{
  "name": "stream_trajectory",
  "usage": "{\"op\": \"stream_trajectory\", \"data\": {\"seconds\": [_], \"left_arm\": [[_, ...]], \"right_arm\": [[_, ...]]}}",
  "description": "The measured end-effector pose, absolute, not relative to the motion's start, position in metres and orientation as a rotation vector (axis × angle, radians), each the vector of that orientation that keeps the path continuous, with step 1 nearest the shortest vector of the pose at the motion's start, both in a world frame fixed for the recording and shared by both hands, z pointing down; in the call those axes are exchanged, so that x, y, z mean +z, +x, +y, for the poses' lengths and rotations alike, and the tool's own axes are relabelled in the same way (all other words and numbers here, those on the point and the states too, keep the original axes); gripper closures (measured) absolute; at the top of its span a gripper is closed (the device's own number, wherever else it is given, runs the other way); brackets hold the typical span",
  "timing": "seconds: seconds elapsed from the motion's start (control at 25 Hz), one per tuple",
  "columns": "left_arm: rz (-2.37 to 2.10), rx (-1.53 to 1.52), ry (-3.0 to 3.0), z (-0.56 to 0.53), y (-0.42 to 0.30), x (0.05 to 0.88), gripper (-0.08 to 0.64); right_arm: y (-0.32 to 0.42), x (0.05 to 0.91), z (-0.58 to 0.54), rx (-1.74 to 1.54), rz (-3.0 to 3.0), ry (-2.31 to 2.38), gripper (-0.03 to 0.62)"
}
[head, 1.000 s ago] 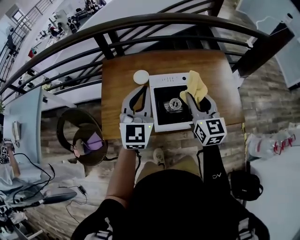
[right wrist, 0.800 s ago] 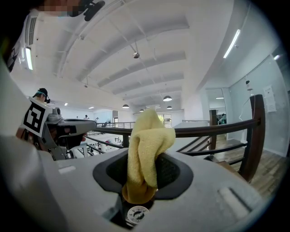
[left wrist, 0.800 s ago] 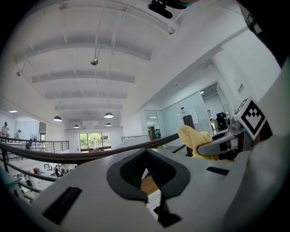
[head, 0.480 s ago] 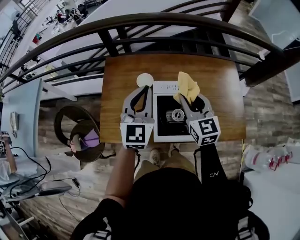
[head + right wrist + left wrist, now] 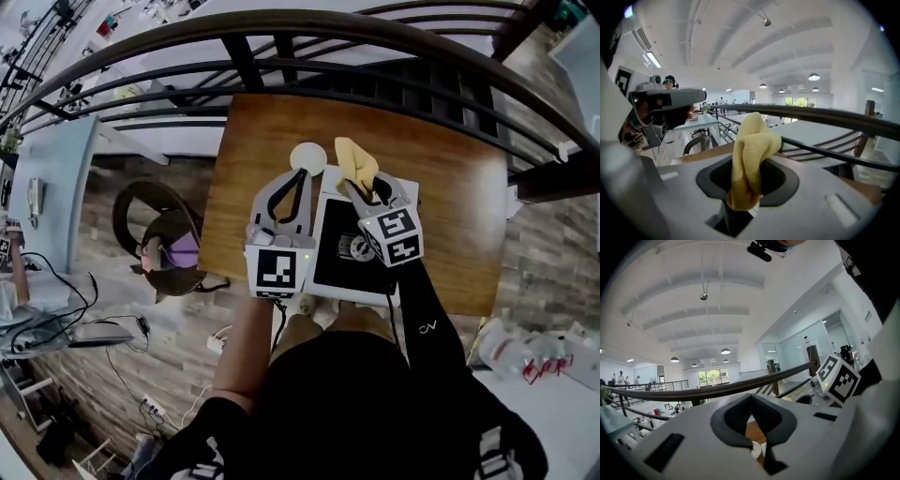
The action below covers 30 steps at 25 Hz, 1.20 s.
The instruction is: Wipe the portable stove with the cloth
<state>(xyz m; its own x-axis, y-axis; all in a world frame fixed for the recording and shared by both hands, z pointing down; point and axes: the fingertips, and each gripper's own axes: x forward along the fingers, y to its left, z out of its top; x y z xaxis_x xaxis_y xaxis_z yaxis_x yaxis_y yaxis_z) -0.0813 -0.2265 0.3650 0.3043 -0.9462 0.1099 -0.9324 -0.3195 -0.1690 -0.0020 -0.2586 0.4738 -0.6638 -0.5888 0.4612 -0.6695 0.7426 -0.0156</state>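
Observation:
The portable stove [image 5: 336,270], white with a black top and a round burner [image 5: 354,247], sits on the wooden table [image 5: 450,206]. My right gripper [image 5: 360,186] is shut on the yellow cloth [image 5: 355,161], which bunches up past the jaws over the stove's far edge. In the right gripper view the cloth [image 5: 751,154] stands up out of the right gripper [image 5: 740,206]. My left gripper [image 5: 301,174] hangs by the stove's left edge, shut with nothing held. In the left gripper view the left gripper [image 5: 758,447] shows its jaws meeting.
A small white round disc [image 5: 307,155] lies on the table just beyond the left gripper. A dark metal railing [image 5: 328,37] curves behind the table's far edge. A round chair [image 5: 167,251] with a purple item stands on the floor at left.
The right gripper has carried the cloth leftward along the stove's far edge, from its right corner toward the left gripper. The left gripper has stayed beside the stove.

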Motion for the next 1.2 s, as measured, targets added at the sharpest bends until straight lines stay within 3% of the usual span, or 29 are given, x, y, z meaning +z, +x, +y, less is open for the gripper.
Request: {"op": "stream_trajectory", "data": {"seconds": [0.28, 0.56, 1.2], "left_arm": [[1.934, -0.377, -2.402, -0.227, -0.111, 0.381, 0.552], [1.998, -0.410, -2.356, -0.227, -0.115, 0.389, 0.552], [1.787, -0.297, -2.568, -0.258, -0.034, 0.395, 0.552]], "right_arm": [[-0.047, 0.538, -0.269, 0.356, -2.349, 0.711, 0.471], [-0.031, 0.589, -0.263, 0.467, -2.162, 0.639, 0.471], [0.137, 0.593, -0.288, 0.565, -1.951, 1.017, 0.471]]}}
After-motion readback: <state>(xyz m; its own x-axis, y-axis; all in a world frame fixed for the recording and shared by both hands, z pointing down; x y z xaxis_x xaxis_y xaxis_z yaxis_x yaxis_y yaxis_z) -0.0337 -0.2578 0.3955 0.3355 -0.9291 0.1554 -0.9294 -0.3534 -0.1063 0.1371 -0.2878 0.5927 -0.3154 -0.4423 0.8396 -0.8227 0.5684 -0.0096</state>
